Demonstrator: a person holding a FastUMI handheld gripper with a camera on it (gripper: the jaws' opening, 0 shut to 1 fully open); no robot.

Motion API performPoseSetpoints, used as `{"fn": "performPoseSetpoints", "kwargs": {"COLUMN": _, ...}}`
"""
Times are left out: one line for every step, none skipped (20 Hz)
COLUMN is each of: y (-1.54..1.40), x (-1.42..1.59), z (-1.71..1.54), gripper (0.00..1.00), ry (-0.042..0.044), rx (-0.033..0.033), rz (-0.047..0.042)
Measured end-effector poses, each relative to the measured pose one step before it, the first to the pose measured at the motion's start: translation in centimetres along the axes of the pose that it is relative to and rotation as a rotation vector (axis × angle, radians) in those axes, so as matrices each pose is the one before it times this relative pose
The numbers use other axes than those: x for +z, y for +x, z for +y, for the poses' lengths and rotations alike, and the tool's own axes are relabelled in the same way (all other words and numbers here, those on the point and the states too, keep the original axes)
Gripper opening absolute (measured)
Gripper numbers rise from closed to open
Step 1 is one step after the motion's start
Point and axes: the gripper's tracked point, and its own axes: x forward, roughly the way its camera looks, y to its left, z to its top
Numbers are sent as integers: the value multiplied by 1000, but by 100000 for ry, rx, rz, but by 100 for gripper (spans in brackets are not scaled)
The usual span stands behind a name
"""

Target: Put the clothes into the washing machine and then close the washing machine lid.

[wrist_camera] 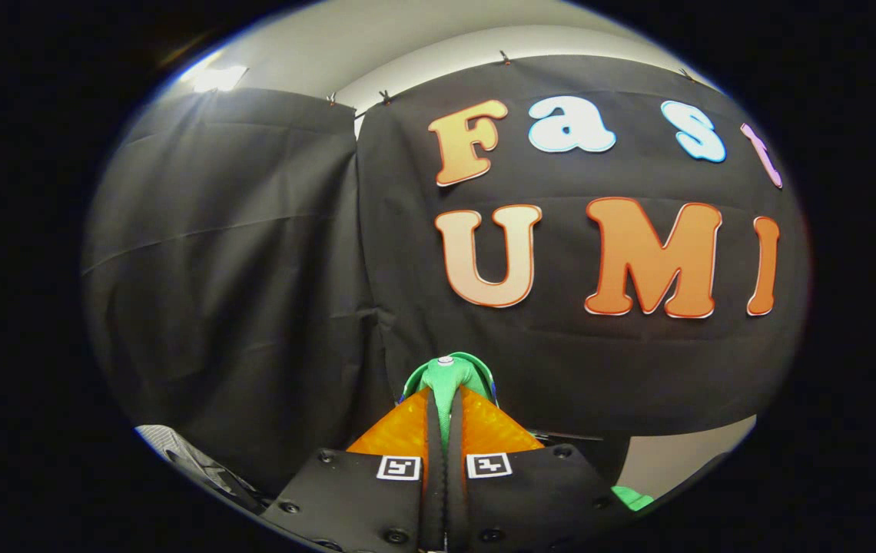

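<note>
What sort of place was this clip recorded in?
Likely a makeshift indoor recording booth: black cloth walls clipped up beneath a pale ceiling with a ceiling light. The gripper is shut on a green garment.

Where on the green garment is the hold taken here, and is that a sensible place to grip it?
The gripper is shut on the green garment, pinching a bunched fold from below so the cloth pokes out past the fingertips, with a small button on top. Soft cloth has no fixed handle; a gathered fold, approached straight on, seems a sound grip. More green cloth hangs below.
</note>
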Motion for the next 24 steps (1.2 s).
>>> {"fn": "performPoseSetpoints", "kwargs": {"y": 792, "x": -286, "z": 680, "gripper": 8, "ry": -1045, "rx": 1342, "rz": 1286}}
{"fn": "performPoseSetpoints", "kwargs": {"y": 361, "x": -306, "z": 629, "gripper": 8, "ry": -786, "rx": 1264, "rz": 417}}
{"fn": "performPoseSetpoints", "kwargs": {"y": 728, "x": -218, "z": 421, "gripper": 8, "ry": -502, "rx": 1025, "rz": 849}}
{"fn": "performPoseSetpoints", "kwargs": {"y": 888, "x": -531, "z": 199, "gripper": 8, "ry": 490, "rx": 1174, "rz": 1184}}
{"fn": "performPoseSetpoints", "kwargs": {"y": 807, "x": -701, "z": 113, "gripper": 9, "ry": 1011, "rx": 1295, "rz": 1394}}
{"fn": "performPoseSetpoints", "kwargs": {"y": 516, "x": -756, "z": 147, "gripper": 8, "ry": 1709, "rx": 1413, "rz": 1158}}
{"fn": "performPoseSetpoints", "kwargs": {"y": 725, "x": -704, "z": -77, "gripper": 8, "ry": 1903, "rx": 1006, "rz": 378}}
{"fn": "performPoseSetpoints", "kwargs": {"y": 880, "x": -484, "z": -9, "gripper": 8, "ry": 1622, "rx": 998, "rz": 762}}
{"fn": "performPoseSetpoints", "kwargs": {"y": 766, "x": -531, "z": -299, "gripper": 9, "ry": 1362, "rx": 272, "rz": 482}}
{"fn": "performPoseSetpoints", "kwargs": {"y": 653, "x": -612, "z": -344, "gripper": 9, "ry": 929, "rx": 254, "rz": 715}}
{"fn": "performPoseSetpoints", "kwargs": {"y": 512, "x": -317, "z": -350, "gripper": 9, "ry": 1279, "rx": 710, "rz": 303}}
{"fn": "performPoseSetpoints", "kwargs": {"y": 510, "x": -465, "z": -467, "gripper": 8, "ry": 723, "rx": 132, "rz": 766}}
{"fn": "performPoseSetpoints", "kwargs": {"y": 403, "x": -485, "z": -198, "gripper": 9, "ry": 577, "rx": 15, "rz": 866}}
{"fn": "performPoseSetpoints", "kwargs": {"y": 436, "x": -530, "z": -416, "gripper": 9, "ry": 576, "rx": 132, "rz": 426}}
{"fn": "performPoseSetpoints", "kwargs": {"y": 510, "x": -718, "z": -353, "gripper": 8, "ry": 287, "rx": -184, "rz": 1072}}
{"fn": "performPoseSetpoints", "kwargs": {"y": 526, "x": -829, "z": -855, "gripper": 9, "ry": 140, "rx": -1241, "rz": 1184}}
{"fn": "performPoseSetpoints", "kwargs": {"y": 521, "x": -1219, "z": -656, "gripper": 9, "ry": 576, "rx": -841, "rz": 1814}}
{"fn": "performPoseSetpoints", "kwargs": {"y": 551, "x": -1375, "z": -536, "gripper": 8, "ry": 985, "rx": -509, "rz": 2131}}
{"fn": "performPoseSetpoints", "kwargs": {"y": 711, "x": -1739, "z": -703, "gripper": 8, "ry": 676, "rx": -1350, "rz": 2740}}
{"fn": "performPoseSetpoints", "kwargs": {"y": 655, "x": -1744, "z": -937, "gripper": 8, "ry": 111, "rx": -1321, "rz": 2302}}
{"fn": "performPoseSetpoints", "kwargs": {"y": 687, "x": -2002, "z": -942, "gripper": 8, "ry": 992, "rx": -1695, "rz": 2578}}
{"fn": "performPoseSetpoints", "kwargs": {"y": 905, "x": -1880, "z": -517, "gripper": 8, "ry": 837, "rx": -646, "rz": 3294}}
{"fn": "performPoseSetpoints", "kwargs": {"y": 903, "x": -2118, "z": -508, "gripper": 8, "ry": 1486, "rx": -907, "rz": 2976}}
{"fn": "performPoseSetpoints", "kwargs": {"y": 1238, "x": -1762, "z": -511, "gripper": 8, "ry": 2131, "rx": -269, "rz": 2712}}
